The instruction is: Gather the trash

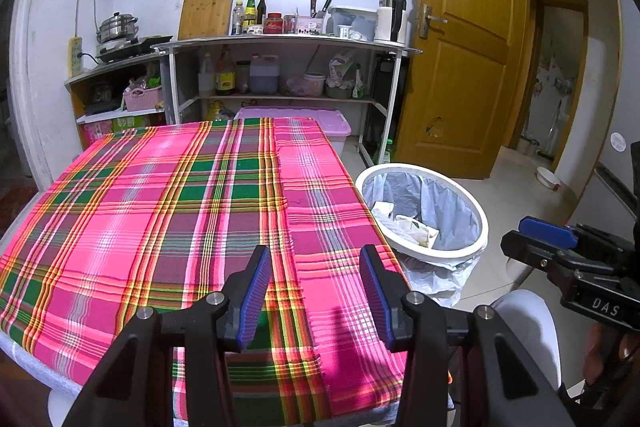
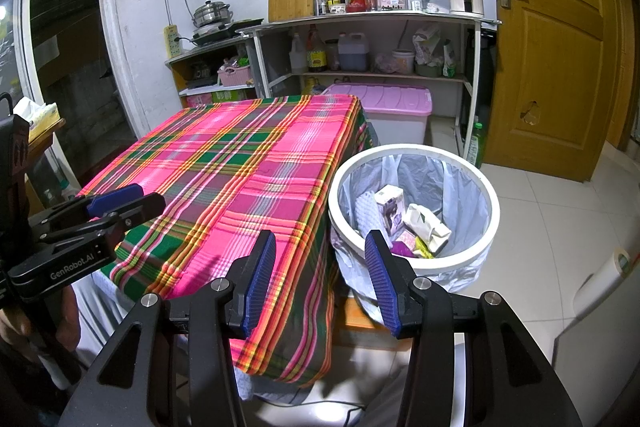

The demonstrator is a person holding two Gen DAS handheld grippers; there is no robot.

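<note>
My left tongs and right tongs gape empty over the pink plaid-clothed table, trash (cartons, wrappers) inside the white lined bin at its right.

The right claw, blue-padded jaws apart and empty, hangs over the near corner of a worktop draped in pink-and-green plaid cloth, beside a round white bin with a grey plastic liner holding crumpled cartons and paper wrappers.
</note>
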